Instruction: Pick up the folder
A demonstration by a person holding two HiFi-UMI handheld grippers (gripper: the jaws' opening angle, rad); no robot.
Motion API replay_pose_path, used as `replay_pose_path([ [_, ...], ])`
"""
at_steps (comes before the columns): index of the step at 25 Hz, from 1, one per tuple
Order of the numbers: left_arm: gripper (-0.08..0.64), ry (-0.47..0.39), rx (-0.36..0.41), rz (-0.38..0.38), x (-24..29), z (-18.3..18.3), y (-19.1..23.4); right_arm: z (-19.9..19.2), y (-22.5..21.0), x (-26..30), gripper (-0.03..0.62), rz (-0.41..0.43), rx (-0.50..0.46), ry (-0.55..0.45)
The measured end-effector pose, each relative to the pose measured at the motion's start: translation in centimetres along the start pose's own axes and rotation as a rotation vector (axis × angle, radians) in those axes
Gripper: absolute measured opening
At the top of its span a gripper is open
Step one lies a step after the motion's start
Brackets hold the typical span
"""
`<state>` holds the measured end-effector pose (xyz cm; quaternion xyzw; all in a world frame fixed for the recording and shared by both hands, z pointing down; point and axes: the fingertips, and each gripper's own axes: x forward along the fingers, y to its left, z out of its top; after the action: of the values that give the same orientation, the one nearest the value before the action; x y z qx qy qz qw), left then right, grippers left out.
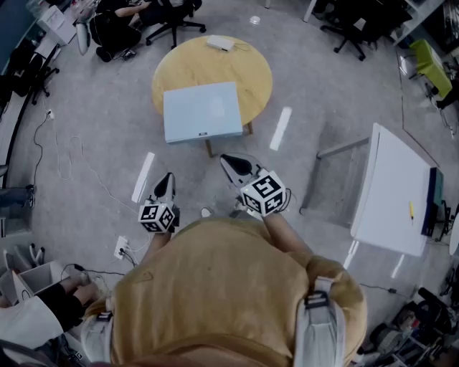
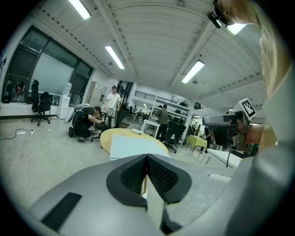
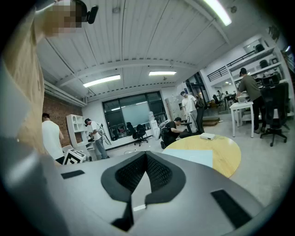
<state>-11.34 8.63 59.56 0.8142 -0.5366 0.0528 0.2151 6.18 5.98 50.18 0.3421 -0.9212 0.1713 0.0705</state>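
A light blue folder (image 1: 202, 111) lies flat on the near side of a round wooden table (image 1: 215, 68) and hangs a little over its edge. Both grippers are held in the air short of the table, pointing at it. My left gripper (image 1: 166, 178) is shut and holds nothing; my right gripper (image 1: 226, 162) is also shut and holds nothing. In the left gripper view the closed left gripper (image 2: 146, 157) points at the folder (image 2: 131, 146). In the right gripper view the closed right gripper (image 3: 146, 156) has the folder (image 3: 193, 157) ahead and to its right.
A small white box (image 1: 221, 43) sits at the table's far edge. A white desk (image 1: 391, 190) stands to the right. Office chairs (image 1: 172, 21) and people are at the back. Cables and a power strip (image 1: 120, 248) lie on the floor at left.
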Motion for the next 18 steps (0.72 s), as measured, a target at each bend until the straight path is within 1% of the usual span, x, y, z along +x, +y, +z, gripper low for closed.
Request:
replay_pose_path([
  [2, 0.003, -0.046, 0.012, -0.008, -0.6, 1.5, 0.0, 0.1, 0.6, 0.6, 0.0, -0.028, -0.005, -0.011],
  [4, 0.003, -0.082, 0.03, -0.013, -1.3, 2.8, 0.3, 0.4, 1.6, 1.1, 0.0, -0.039, -0.008, -0.028],
  [7, 0.003, -0.104, 0.054, -0.017, -1.6, 4.1, 0.4, 0.8, 3.1, 1.0, 0.0, -0.025, -0.042, -0.04],
  [9, 0.003, -0.108, 0.052, -0.011, -1.9, 4.2, 0.1, 0.8, 3.4, 0.5, 0.0, -0.014, -0.059, -0.039],
  [13, 0.003, -0.101, 0.009, 0.036, -2.1, 3.3, -0.4, 0.6, 3.3, -0.2, 0.0, 0.028, -0.056, -0.042],
  [18, 0.003, -0.113, -0.046, 0.068, -1.1, 2.5, -1.7, 0.9, 2.2, -1.8, 0.0, 0.106, -0.024, -0.079],
])
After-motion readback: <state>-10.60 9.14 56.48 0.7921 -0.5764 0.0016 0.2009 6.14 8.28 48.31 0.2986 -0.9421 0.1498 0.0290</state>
